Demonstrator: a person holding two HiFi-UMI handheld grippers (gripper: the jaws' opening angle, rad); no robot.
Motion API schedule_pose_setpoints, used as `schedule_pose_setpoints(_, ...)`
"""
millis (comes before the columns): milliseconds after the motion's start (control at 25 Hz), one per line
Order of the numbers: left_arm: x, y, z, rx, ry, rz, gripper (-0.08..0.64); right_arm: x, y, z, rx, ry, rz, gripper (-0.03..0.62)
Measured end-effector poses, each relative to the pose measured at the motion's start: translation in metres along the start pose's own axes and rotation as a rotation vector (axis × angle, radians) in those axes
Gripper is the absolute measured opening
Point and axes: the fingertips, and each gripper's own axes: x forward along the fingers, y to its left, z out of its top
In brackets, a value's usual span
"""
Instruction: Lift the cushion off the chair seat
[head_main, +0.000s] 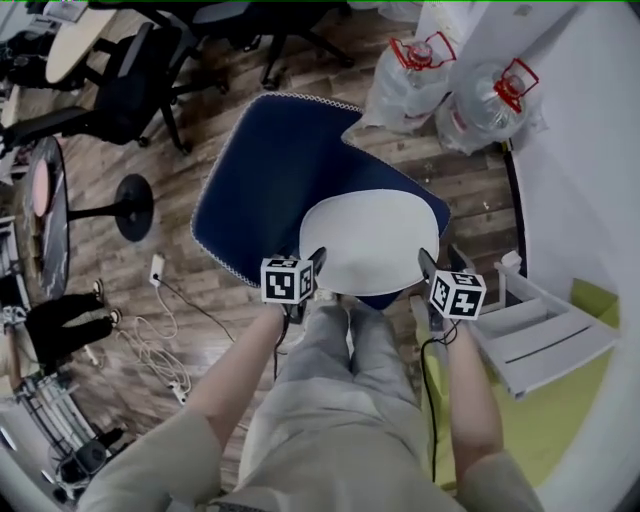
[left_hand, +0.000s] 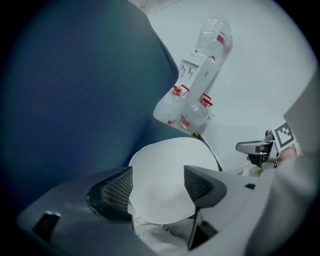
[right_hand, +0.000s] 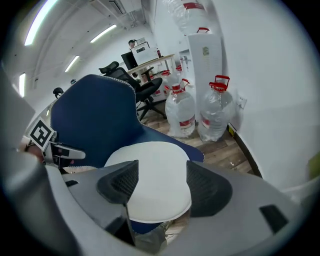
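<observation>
A round white cushion lies on the seat of a dark blue chair. My left gripper hangs open at the cushion's near left edge. My right gripper hangs open at its near right edge. In the left gripper view the cushion shows beyond the spread jaws of the left gripper, apart from both pads, and the right gripper hangs further right. In the right gripper view the cushion lies below the right gripper, whose pads do not press on it. The left gripper shows at the left.
Two large water bottles stand by the white wall behind the chair, with a water dispenser beside them. A white step stool is at the right. Office chairs, a table base and floor cables lie to the left.
</observation>
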Motion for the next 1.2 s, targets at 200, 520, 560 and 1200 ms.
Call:
schedule_pose_setpoints(200,0.047,0.023,-0.024,0.001,0.076,0.010,0.316,0.037,-0.016,-0.020,0.014,0.040,-0.028,0.296)
schedule_pose_setpoints(520,0.098,0.067,-0.052,-0.025,0.142,0.090,0.331,0.098,-0.038,-0.047,0.053,0.076,-0.049,0.313)
schedule_pose_setpoints(560,0.105,0.068,-0.058,-0.035,0.154,0.089,0.331,0.103,-0.042,-0.050,0.066,0.072,-0.046,0.316)
schedule_pose_setpoints(1200,0.140,0.078,-0.087,-0.039,0.189,-0.006,0.252,0.136,-0.058,-0.091,0.043,0.127,-0.103,0.134)
